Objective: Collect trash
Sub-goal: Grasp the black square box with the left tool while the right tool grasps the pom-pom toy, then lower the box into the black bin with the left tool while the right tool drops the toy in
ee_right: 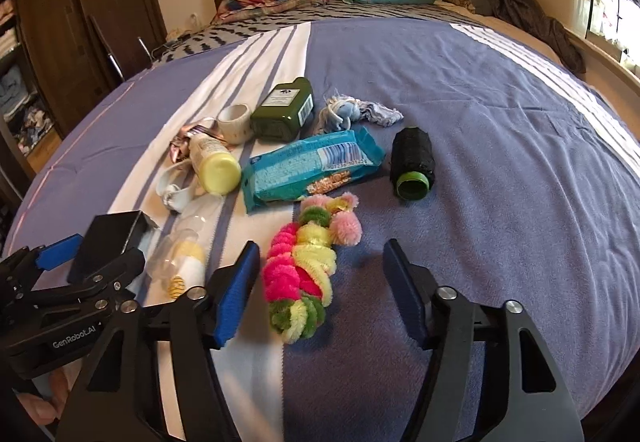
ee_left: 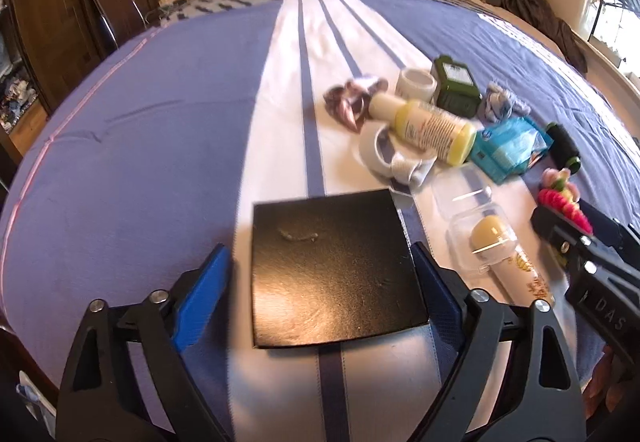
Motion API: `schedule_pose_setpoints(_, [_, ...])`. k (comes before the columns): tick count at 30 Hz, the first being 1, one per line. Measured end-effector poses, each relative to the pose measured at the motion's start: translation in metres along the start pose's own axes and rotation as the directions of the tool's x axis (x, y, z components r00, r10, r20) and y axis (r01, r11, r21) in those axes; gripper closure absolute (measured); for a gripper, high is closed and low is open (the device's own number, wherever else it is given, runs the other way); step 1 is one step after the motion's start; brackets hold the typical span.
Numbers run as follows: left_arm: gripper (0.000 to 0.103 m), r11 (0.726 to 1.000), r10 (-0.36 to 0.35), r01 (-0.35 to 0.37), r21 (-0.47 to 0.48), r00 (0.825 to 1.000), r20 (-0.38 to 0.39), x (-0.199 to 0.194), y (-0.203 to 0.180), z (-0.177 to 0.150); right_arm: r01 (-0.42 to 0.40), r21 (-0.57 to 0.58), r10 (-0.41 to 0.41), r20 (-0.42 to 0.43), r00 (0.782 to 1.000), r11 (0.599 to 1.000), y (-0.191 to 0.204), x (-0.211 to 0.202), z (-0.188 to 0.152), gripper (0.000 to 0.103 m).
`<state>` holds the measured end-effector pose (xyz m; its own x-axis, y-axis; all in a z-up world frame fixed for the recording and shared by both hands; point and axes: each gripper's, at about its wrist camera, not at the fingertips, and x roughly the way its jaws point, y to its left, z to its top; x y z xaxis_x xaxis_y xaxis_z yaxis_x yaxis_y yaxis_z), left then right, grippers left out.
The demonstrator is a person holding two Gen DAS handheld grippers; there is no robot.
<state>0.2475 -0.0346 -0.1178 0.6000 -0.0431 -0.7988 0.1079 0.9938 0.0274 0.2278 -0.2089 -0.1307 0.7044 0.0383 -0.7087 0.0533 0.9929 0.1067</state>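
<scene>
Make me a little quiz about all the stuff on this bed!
1. True or false: the left tongs have the black box between their fingers.
2. Which lies between the right tongs' fingers? A) fuzzy pipe cleaners B) blue packet C) green bottle
3. What colour is the cap on the black spool?

Key: 1 true; 2 A; 3 green.

Striped bed [ee_right: 480, 90] carrying bottles [ee_right: 284, 110], wrapper [ee_right: 312, 166], box [ee_left: 336, 270].
</scene>
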Motion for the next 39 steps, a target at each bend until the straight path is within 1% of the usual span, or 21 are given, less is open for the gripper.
schedule_pose_setpoints(1, [0.022, 1.000, -0.014, 0.014, -0.007, 1.000, 0.001, 0.001, 0.001, -0.001, -0.002, 0.006, 0.002, 0.006, 1.000, 1.000, -0.003, 0.000, 0.000, 0.062])
schedule_pose_setpoints(2, [0.024, 1.000, -0.017, 0.017, -0.008, 1.000, 0.005, 0.001, 0.002, -0.002, -0.007, 0.015, 0.007, 0.008, 1.000, 1.000, -0.006, -0.001, 0.000, 0.068])
schedule_pose_setpoints(3, [0.032, 1.000, -0.023, 0.023, -0.007, 1.000, 0.008, 0.000, 0.001, -0.002, -0.014, 0.024, 0.014, 0.011, 1.000, 1.000, -0.010, -0.003, 0.001, 0.070])
schedule_pose_setpoints(4, [0.032, 1.000, -0.028, 0.028, -0.009, 1.000, 0.011, -0.001, 0.002, -0.002, -0.020, 0.027, 0.020, 0.012, 1.000, 0.999, -0.012, -0.005, 0.001, 0.071])
schedule_pose_setpoints(7, [0.032, 0.999, -0.034, 0.034, 0.000, 0.999, 0.017, -0.007, 0.002, -0.005, 0.008, 0.006, -0.008, 0.022, 1.000, 1.000, -0.013, -0.011, 0.000, 0.073])
schedule_pose_setpoints(8, [0.032, 0.999, -0.036, 0.036, 0.005, 0.999, 0.021, -0.008, 0.002, -0.005, 0.010, 0.002, -0.010, 0.022, 1.000, 1.000, -0.013, -0.013, 0.000, 0.078])
schedule_pose_setpoints(9, [0.032, 0.999, -0.037, 0.037, 0.010, 0.999, 0.027, -0.011, 0.002, -0.007, 0.016, 0.000, -0.016, 0.023, 1.000, 1.000, -0.013, -0.015, 0.000, 0.079])
schedule_pose_setpoints(12, [0.033, 0.999, -0.039, 0.038, 0.016, 0.997, 0.062, -0.028, 0.002, -0.010, 0.027, -0.005, -0.026, 0.039, 0.999, 1.000, -0.013, -0.028, -0.001, 0.079])
schedule_pose_setpoints(18, [0.033, 0.998, -0.055, 0.054, 0.013, 0.986, 0.155, -0.078, 0.006, -0.016, 0.008, -0.022, -0.006, 0.110, 0.994, 1.000, -0.006, -0.072, -0.004, 0.079])
schedule_pose_setpoints(20, [0.033, 0.998, -0.062, 0.060, 0.017, 0.980, 0.189, -0.098, 0.005, -0.021, -0.002, -0.023, 0.006, 0.149, 0.989, 1.000, -0.004, -0.091, -0.006, 0.079])
schedule_pose_setpoints(22, [0.033, 0.998, -0.069, 0.066, 0.025, 0.975, 0.213, -0.115, 0.003, -0.026, 0.006, -0.023, -0.002, 0.188, 0.982, 1.000, -0.002, -0.112, -0.009, 0.079])
schedule_pose_setpoints(28, [0.033, 0.996, -0.084, 0.071, 0.054, 0.956, 0.282, -0.164, -0.007, -0.051, -0.004, -0.045, 0.015, 0.244, 0.970, 0.999, 0.004, -0.162, -0.027, 0.079])
schedule_pose_setpoints(30, [0.033, 0.996, -0.086, 0.070, 0.062, 0.950, 0.300, -0.178, -0.008, -0.063, -0.011, -0.060, 0.025, 0.248, 0.969, 0.998, 0.006, -0.174, -0.036, 0.079])
schedule_pose_setpoints(32, [0.033, 0.995, -0.095, 0.079, 0.066, 0.947, 0.306, -0.188, -0.008, -0.076, -0.053, -0.073, 0.069, 0.240, 0.968, 0.996, 0.005, -0.185, -0.048, 0.079])
schedule_pose_setpoints(34, [0.033, 0.993, -0.113, 0.097, 0.068, 0.946, 0.304, -0.195, -0.006, -0.093, -0.096, -0.087, 0.112, 0.212, 0.971, 0.992, 0.004, -0.192, -0.063, 0.079])
schedule_pose_setpoints(39, [0.033, 0.991, -0.132, 0.118, 0.067, 0.955, 0.265, -0.194, -0.003, -0.139, -0.135, -0.103, 0.148, 0.129, 0.981, 0.986, 0.001, -0.192, -0.104, 0.079])
